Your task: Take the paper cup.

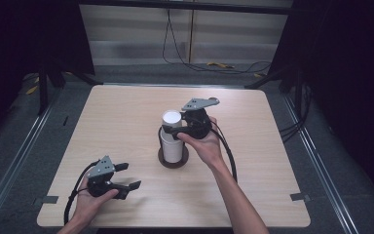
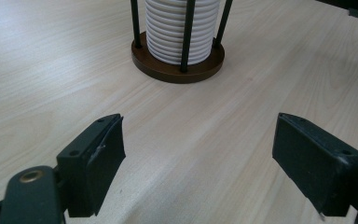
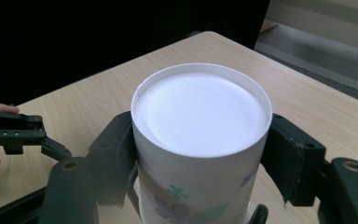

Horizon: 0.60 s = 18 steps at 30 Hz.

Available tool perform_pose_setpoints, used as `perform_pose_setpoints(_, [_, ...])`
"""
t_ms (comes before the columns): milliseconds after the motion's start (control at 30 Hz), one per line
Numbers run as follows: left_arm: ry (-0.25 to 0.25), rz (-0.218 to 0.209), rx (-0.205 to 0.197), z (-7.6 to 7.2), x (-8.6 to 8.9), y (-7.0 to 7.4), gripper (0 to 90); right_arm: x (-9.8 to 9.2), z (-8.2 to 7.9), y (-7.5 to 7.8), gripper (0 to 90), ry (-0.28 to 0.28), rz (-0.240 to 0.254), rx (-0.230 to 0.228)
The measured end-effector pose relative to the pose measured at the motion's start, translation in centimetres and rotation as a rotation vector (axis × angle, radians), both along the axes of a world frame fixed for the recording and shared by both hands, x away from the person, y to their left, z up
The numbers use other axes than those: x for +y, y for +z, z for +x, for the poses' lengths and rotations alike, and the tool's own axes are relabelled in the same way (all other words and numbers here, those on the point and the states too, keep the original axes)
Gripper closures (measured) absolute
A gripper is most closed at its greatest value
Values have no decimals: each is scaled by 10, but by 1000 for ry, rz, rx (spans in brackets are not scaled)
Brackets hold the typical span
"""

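A white paper cup (image 1: 171,117) with a flower print (image 3: 200,140) sits upside down on top of a stack of white cups (image 1: 172,146) near the table's middle. My right gripper (image 1: 175,127) is shut on it, one jaw pressed against each side of its wall (image 3: 200,154). The stack (image 2: 179,28) stands inside thin black rods on a round brown base (image 2: 177,67). Near the front left of the table, my left gripper (image 1: 129,176) is open with nothing between its jaws (image 2: 196,140), and it faces the stack. It also appears far off in the right gripper view (image 3: 23,133).
The wooden table (image 1: 253,161) has bare surface all around the cup holder. Black cables (image 1: 229,156) trail from both grippers toward the front edge. Beyond the table's far edge lie grey floor and loose cables (image 1: 214,66).
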<state>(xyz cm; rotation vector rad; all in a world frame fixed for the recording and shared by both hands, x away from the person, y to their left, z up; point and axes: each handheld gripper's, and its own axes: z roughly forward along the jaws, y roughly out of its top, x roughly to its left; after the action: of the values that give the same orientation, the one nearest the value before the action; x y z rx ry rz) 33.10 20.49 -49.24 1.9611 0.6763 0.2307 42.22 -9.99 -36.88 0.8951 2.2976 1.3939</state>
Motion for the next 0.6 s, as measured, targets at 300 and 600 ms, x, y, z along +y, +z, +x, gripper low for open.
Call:
perform_pose_setpoints(300, [-1, -1, 4, 0, 0, 0, 167, -2, -1, 4, 325, 6, 21, -17])
perform_pose_setpoints(600, [-1, -1, 4, 0, 0, 0, 167, -1, -2, 13, 328, 8, 47, -41])
